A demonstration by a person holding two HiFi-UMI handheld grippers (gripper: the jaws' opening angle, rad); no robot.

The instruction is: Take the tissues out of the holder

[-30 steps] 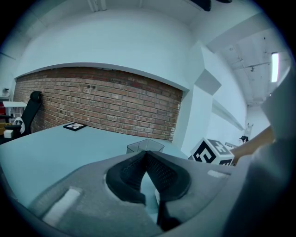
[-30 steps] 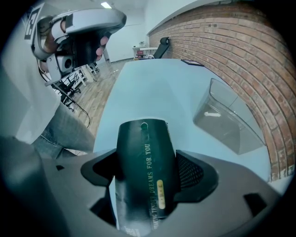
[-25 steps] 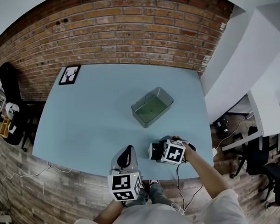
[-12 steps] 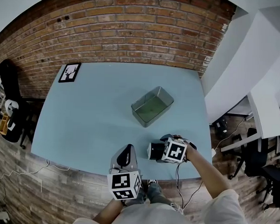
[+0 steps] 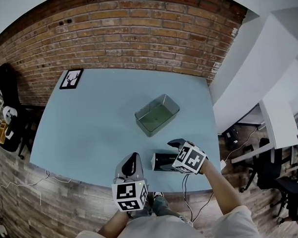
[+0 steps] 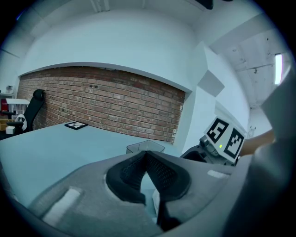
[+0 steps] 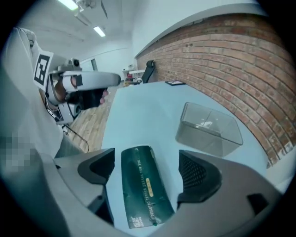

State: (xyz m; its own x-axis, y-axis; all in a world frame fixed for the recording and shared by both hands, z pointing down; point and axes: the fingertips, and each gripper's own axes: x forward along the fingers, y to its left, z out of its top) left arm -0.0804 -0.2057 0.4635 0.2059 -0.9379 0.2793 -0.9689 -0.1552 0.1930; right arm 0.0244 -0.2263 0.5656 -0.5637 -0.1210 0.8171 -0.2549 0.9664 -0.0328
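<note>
A dark green tissue pack [image 5: 161, 161] [image 7: 144, 184] lies flat on the pale blue table [image 5: 90, 124], near its front edge. My right gripper [image 5: 170, 155] [image 7: 147, 172] hangs just above the pack, open. Its jaws have just been opening; the pack sits under the gap between them and neither pad touches it. The clear plastic holder [image 5: 156, 114] [image 7: 211, 127] [image 6: 144, 147] stands further back at mid-table with nothing in it. My left gripper [image 5: 131, 167] [image 6: 147, 155] rests at the front edge, left of the pack, shut with nothing between its pads.
A small framed picture [image 5: 71, 78] [image 6: 76, 125] lies at the table's far left corner by the brick wall [image 5: 142, 38]. A black chair [image 5: 7, 111] stands left of the table. A cable [image 5: 19, 187] runs across the floor below the front edge.
My right gripper has risen off the tissue pack, its jaws spread wider, and the pack now shows on the table to its left. The left gripper has not moved.
</note>
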